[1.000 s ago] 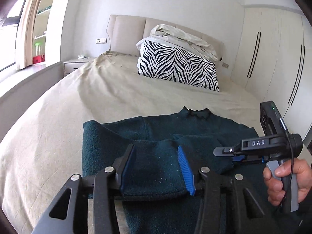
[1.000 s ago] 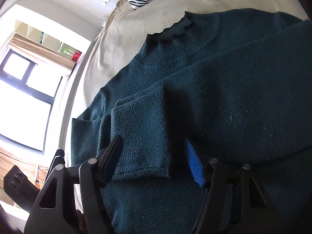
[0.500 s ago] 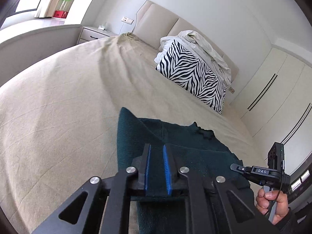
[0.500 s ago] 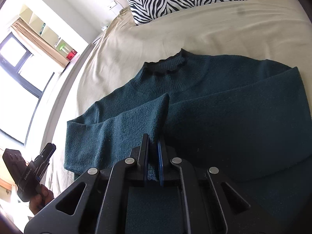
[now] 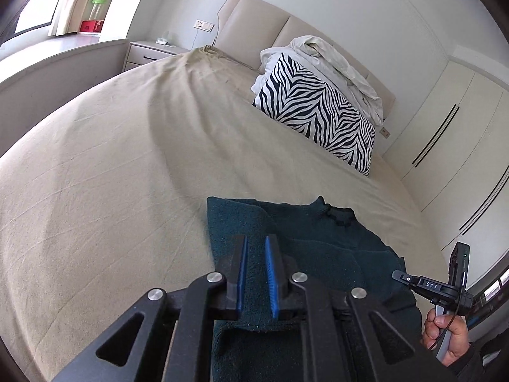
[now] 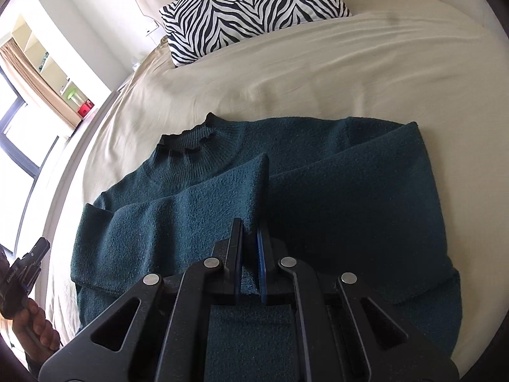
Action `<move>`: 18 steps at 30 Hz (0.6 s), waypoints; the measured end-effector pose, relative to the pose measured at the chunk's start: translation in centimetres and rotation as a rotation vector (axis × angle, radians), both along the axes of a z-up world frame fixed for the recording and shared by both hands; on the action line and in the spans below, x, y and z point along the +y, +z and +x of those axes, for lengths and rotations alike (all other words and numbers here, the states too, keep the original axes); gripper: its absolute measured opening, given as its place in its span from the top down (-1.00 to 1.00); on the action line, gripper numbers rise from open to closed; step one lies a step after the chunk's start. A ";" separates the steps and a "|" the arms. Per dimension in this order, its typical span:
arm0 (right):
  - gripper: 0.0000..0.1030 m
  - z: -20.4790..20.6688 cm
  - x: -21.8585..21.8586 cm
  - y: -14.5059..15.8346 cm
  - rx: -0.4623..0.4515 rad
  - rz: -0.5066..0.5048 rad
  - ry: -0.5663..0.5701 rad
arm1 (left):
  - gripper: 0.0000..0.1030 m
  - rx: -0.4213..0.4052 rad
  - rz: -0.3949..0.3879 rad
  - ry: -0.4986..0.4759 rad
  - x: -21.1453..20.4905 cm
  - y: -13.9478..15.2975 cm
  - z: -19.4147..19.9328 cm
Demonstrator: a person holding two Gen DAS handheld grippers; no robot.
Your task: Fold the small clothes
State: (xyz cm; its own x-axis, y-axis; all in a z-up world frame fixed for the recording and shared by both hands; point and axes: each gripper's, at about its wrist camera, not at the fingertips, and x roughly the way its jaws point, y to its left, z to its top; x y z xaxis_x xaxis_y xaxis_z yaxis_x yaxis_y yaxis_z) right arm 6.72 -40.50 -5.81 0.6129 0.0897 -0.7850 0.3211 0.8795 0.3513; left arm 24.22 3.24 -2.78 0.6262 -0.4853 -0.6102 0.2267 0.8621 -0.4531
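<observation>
A dark teal knit sweater point(image 6: 334, 197) lies flat on the beige bed, collar away from me, both sleeves folded across its front. My right gripper point(image 6: 249, 242) is shut on the sweater's near hem, close to the left sleeve cuff point(image 6: 251, 184). My left gripper point(image 5: 256, 254) is shut on the sweater's near edge point(image 5: 235, 219) at its left side. The sweater's body shows in the left wrist view point(image 5: 334, 248). The right gripper's handle and hand show in the left wrist view point(image 5: 445, 293).
The beige bed sheet point(image 5: 127, 165) spreads to the left and ahead. A zebra-striped pillow point(image 5: 318, 117) with a white blanket point(image 5: 334, 60) leans on the headboard. A nightstand point(image 5: 146, 52) stands at the far left, wardrobe doors point(image 5: 451, 146) at the right.
Both grippers were open over the sweater a second ago. They have shut on its near edge and lifted slightly, so more of the bed shows.
</observation>
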 end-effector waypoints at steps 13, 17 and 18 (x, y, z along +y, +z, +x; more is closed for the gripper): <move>0.87 0.1 -2.1 -3.4 0.041 0.058 -0.025 | 0.79 0.133 0.167 -0.032 -4.2 -7.0 3.3; 0.87 -0.5 -2.1 -2.8 0.020 0.075 -0.041 | 0.79 0.129 0.170 -0.037 -3.9 -6.9 2.9; 0.87 -0.6 -2.0 -2.6 0.012 0.076 -0.044 | 0.79 0.125 0.172 -0.037 -4.0 -6.9 2.9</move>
State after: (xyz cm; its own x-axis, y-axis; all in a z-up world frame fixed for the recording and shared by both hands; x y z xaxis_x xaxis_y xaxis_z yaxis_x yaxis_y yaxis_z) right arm 6.10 -42.54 -8.42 0.6080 0.1224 -0.7845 0.3635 0.8355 0.4121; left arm 27.10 -0.72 -9.72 0.5241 -0.3882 -0.7581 0.2106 0.9215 -0.3263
